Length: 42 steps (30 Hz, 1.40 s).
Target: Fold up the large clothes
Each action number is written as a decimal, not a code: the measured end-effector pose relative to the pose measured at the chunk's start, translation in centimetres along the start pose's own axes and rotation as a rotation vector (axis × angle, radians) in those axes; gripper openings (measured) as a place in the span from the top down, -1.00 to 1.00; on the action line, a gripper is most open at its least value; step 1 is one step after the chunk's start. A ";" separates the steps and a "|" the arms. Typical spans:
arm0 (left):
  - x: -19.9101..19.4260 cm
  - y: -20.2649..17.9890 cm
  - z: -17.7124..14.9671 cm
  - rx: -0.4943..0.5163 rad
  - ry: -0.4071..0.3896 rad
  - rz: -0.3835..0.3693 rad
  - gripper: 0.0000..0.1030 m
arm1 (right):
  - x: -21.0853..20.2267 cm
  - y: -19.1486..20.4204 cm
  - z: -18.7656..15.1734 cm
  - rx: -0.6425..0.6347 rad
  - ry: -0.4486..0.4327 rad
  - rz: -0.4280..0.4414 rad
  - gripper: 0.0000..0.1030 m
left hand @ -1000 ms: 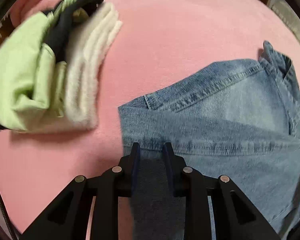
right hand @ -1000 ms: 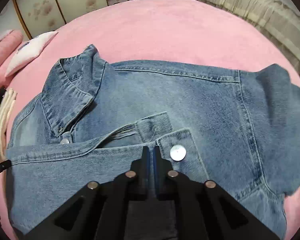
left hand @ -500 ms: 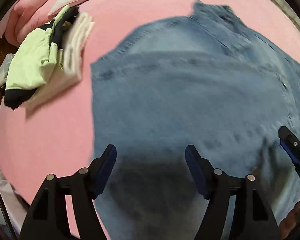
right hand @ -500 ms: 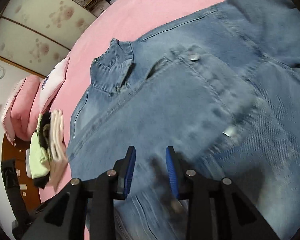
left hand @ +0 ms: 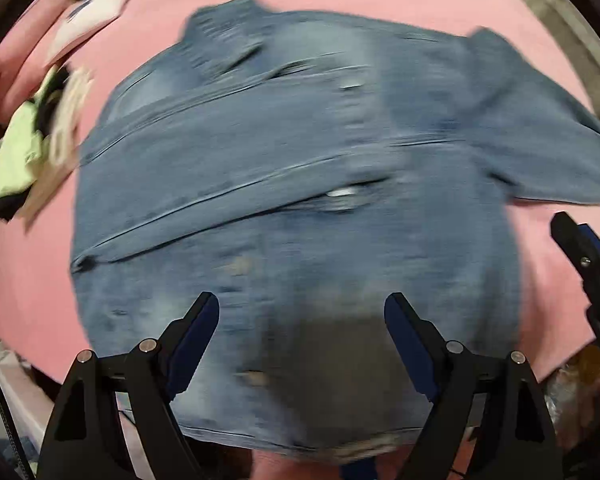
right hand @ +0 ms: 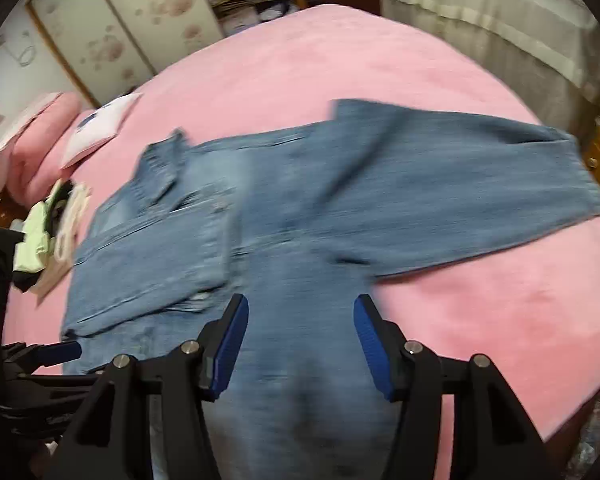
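— while blurred in both views, at 9 o'clock?
— folded clothes pile [right hand: 50, 236], lime, black and cream, on pink bedspread [right hand: 380, 72]; white pillow [right hand: 100, 126] up at 10.
— next, left gripper [left hand: 302, 344]?
— spread wide, gripping nothing, above denim jacket [left hand: 292, 208] hem.
— and jacket?
— lying flat mid-bed, collar at 11, one sleeve out toward 3.
— right gripper [right hand: 300, 344]?
— parted too, empty, over lower hem.
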<state>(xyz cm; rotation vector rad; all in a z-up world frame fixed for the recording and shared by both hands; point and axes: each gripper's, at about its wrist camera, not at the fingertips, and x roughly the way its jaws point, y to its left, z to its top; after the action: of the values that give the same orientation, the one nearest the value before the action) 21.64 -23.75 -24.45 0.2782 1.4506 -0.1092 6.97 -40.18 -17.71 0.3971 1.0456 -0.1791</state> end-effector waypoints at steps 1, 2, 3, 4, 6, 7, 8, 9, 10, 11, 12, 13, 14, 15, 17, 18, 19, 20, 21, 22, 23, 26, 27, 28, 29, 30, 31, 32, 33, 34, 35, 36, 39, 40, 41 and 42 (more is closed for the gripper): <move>-0.5 -1.5 0.2 0.019 -0.006 -0.006 -0.62 | -0.4 -1.5 0.2 0.014 -0.002 -0.014 -0.08; -1.1 -3.3 0.4 0.046 -0.016 -0.008 -0.62 | -0.8 -3.0 0.4 0.030 -0.003 -0.029 -0.08; -1.5 -4.8 0.7 0.067 -0.026 -0.006 -0.62 | -1.2 -5.1 0.6 0.052 -0.003 -0.047 -0.09; -2.1 -6.6 1.0 0.090 -0.041 -0.006 -0.62 | -1.3 -6.2 0.7 0.065 -0.002 -0.056 -0.09; -2.9 -8.9 1.5 0.116 -0.059 -0.022 -0.62 | -1.6 -9.8 1.0 0.115 -0.001 -0.078 -0.10; -3.4 -10.4 1.9 0.134 -0.069 -0.034 -0.62 | -1.6 -10.8 1.1 0.133 -0.001 -0.085 -0.10; -3.7 -11.5 2.1 0.147 -0.074 -0.038 -0.62 | -1.6 -12.3 1.2 0.161 -0.002 -0.096 -0.10; -3.9 -12.8 2.3 0.165 -0.082 -0.045 -0.62 | -1.4 -14.4 1.4 0.201 -0.002 -0.116 -0.10; -4.1 -13.7 2.6 0.181 -0.087 -0.045 -0.62 | -1.3 -15.5 1.5 0.225 -0.001 -0.129 -0.10; -4.2 -14.7 2.7 0.194 -0.089 -0.043 -0.62 | -1.1 -17.5 1.7 0.271 -0.005 -0.149 -0.10; -4.4 -15.6 2.8 0.204 -0.090 -0.051 -0.62 | -1.0 -18.9 1.9 0.304 -0.013 -0.161 -0.10; -4.6 -16.4 3.0 0.216 -0.092 -0.064 -0.62 | -0.8 -20.7 2.1 0.346 -0.023 -0.175 -0.10; -4.7 -17.0 3.0 0.224 -0.094 -0.071 -0.62 | -0.6 -21.8 2.4 0.373 -0.029 -0.183 -0.10; -4.8 -17.7 3.1 0.234 -0.097 -0.075 -0.62 | -0.2 -23.4 2.7 0.412 -0.037 -0.196 -0.10; -4.9 -18.7 3.2 0.253 -0.102 -0.074 -0.62 | 0.4 -26.6 3.3 0.499 -0.058 -0.223 -0.10; -4.8 -19.1 3.3 0.264 -0.100 -0.074 -0.62 | 0.7 -27.9 3.5 0.543 -0.077 -0.236 -0.10; -4.6 -19.5 3.4 0.271 -0.096 -0.072 -0.62 | 0.9 -29.1 3.7 0.584 -0.095 -0.247 -0.10; -4.4 -19.8 3.5 0.274 -0.092 -0.068 -0.62 | 1.2 -29.8 3.8 0.609 -0.108 -0.248 -0.10; -4.3 -20.1 3.7 0.271 -0.088 -0.064 -0.62 | 1.6 -30.9 4.0 0.648 -0.128 -0.243 -0.10; -4.2 -20.2 3.8 0.265 -0.085 -0.063 -0.62 | 2.1 -31.9 4.3 0.679 -0.140 -0.234 -0.09; -3.9 -20.0 3.9 0.257 -0.080 -0.065 -0.62 | 2.6 -32.7 4.6 0.704 -0.152 -0.218 -0.09; -3.5 -19.7 4.1 0.230 -0.062 -0.067 -0.62 | 3.6 -34.2 5.4 0.768 -0.201 -0.189 -0.02; -3.4 -19.4 4.1 0.220 -0.057 -0.068 -0.62 | 4.0 -34.7 5.9 0.784 -0.213 -0.191 0.03; -3.4 -19.2 4.2 0.210 -0.054 -0.067 -0.62 | 4.3 -34.9 6.4 0.790 -0.214 -0.186 0.15; -3.4 -18.9 4.2 0.203 -0.053 -0.064 -0.62 | 4.7 -35.3 6.7 0.809 -0.218 -0.170 0.32; -3.4 -18.6 4.2 0.197 -0.053 -0.060 -0.62 | 4.9 -35.5 6.8 0.826 -0.220 -0.157 0.40; -3.3 -18.3 4.2 0.190 -0.052 -0.056 -0.62 | 5.0 -35.7 6.9 0.840 -0.224 -0.136 0.53; -3.2 -17.9 4.2 0.183 -0.050 -0.052 -0.62 | 4.9 -35.7 6.9 0.836 -0.236 -0.121 0.71; -3.1 -17.5 4.2 0.172 -0.049 -0.046 -0.62 | 4.6 -35.3 7.1 0.807 -0.252 -0.117 0.76; -3.0 -17.0 4.2 0.160 -0.048 -0.046 -0.62 | 4.2 -34.8 7.4 0.769 -0.263 -0.131 0.81; -3.0 -16.5 4.1 0.150 -0.047 -0.046 -0.62 | 3.7 -34.0 7.8 0.714 -0.282 -0.147 0.87; -3.0 -16.1 4.1 0.140 -0.046 -0.045 -0.62 | 3.3 -33.4 8.1 0.684 -0.294 -0.161 0.87; -2.9 -14.4 3.9 0.108 -0.045 -0.044 -0.62 | 1.1 -31.1 9.1 0.612 -0.353 -0.176 0.87; -2.9 -13.8 3.8 0.098 -0.046 -0.042 -0.62 | 0.5 -30.6 9.3 0.598 -0.368 -0.175 0.87; -2.9 -13.2 3.7 0.088 -0.049 -0.038 -0.62 | -0.2 -29.8 9.7 0.579 -0.385 -0.174 0.87; -2.9 -12.4 3.5 0.078 -0.055 -0.032 -0.62 | -1.1 -28.8 10.0 0.560 -0.408 -0.167 0.87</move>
<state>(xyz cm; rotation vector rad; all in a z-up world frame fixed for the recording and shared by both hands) 21.65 -36.81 -22.71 0.3134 1.3983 -0.1990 5.01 -70.58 -19.08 0.7425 0.6107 -0.6819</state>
